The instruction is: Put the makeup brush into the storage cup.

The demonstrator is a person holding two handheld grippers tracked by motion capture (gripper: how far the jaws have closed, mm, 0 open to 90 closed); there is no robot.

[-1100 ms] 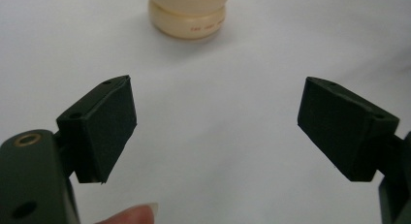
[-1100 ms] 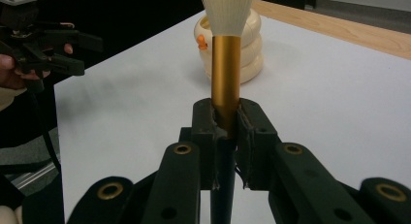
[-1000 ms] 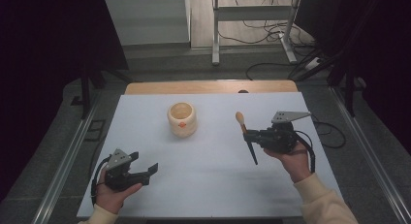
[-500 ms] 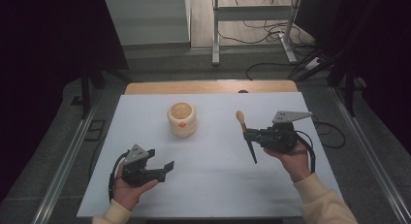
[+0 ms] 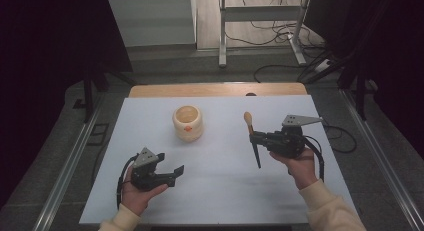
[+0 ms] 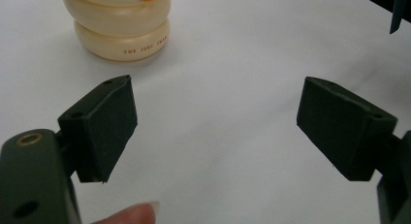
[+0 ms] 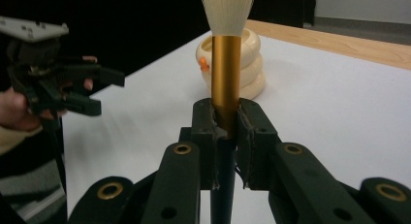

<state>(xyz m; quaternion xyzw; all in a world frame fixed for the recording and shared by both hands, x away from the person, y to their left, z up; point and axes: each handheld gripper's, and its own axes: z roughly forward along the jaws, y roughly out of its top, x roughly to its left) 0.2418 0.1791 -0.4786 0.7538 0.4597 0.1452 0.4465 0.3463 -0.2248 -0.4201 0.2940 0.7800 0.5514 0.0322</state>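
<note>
A cream ribbed pot with a small orange mark stands on the white sheet left of centre, its mouth open upward. My right gripper is shut on a brush that has a gold ferrule, pale bristles at the far end and a black handle pointing toward me. The right gripper view has the jaws clamped at the ferrule's base, with the pot behind. My left gripper hovers at the near left, open and with nothing between the pads. The pot lies ahead of it.
A wooden table edge runs along the back of the sheet. Metal rails flank both sides. Behind, cables and a frame's legs stand on the floor. In the right gripper view the left gripper hangs off to the left.
The left gripper has shifted to the right, toward the middle of the sheet, still open. The right gripper and the brush have stayed put.
</note>
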